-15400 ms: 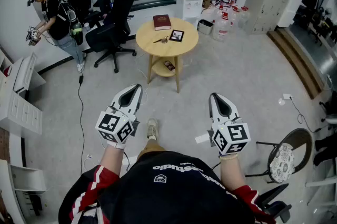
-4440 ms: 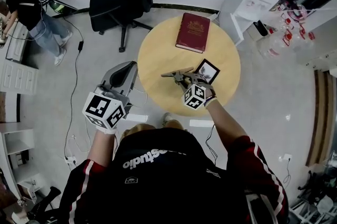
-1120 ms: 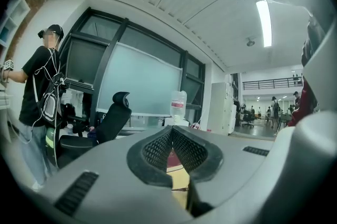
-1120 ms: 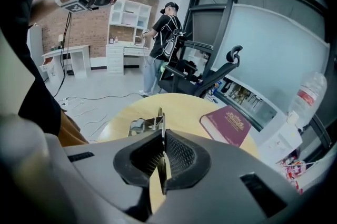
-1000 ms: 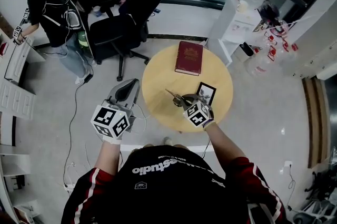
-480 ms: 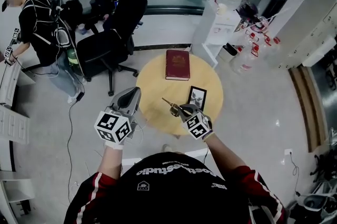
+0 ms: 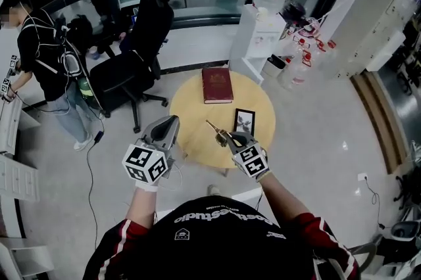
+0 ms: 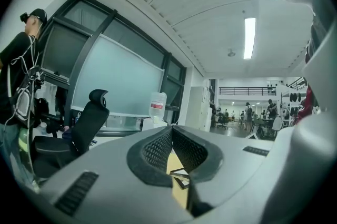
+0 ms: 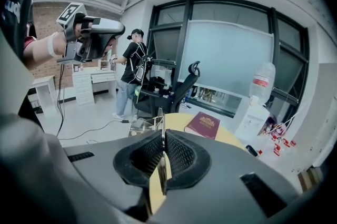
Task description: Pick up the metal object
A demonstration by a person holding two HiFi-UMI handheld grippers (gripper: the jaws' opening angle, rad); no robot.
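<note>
Round wooden table (image 7: pixel 191 134): red book (image 7: pixel 217 85) at far edge, picture frame (image 7: pixel 244 121) toward right edge. Left gripper (image 7: pixel 172 119) off left edge, jaws pressed together, empty. Right gripper (image 7: pixel 227 138) over near edge, pinching thin metal object (image 7: pixel 214 128).

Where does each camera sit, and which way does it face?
Head view: on the person's head, looking steeply down at the round table; both forearms, left claw and right claw show.
Left gripper view: rides the left claw, looking past its closed tips toward the office chair.
Right gripper view: rides the right claw, shut on the metal object, facing the red book.
Shared: head and right gripper views both show the red book and left claw.
</note>
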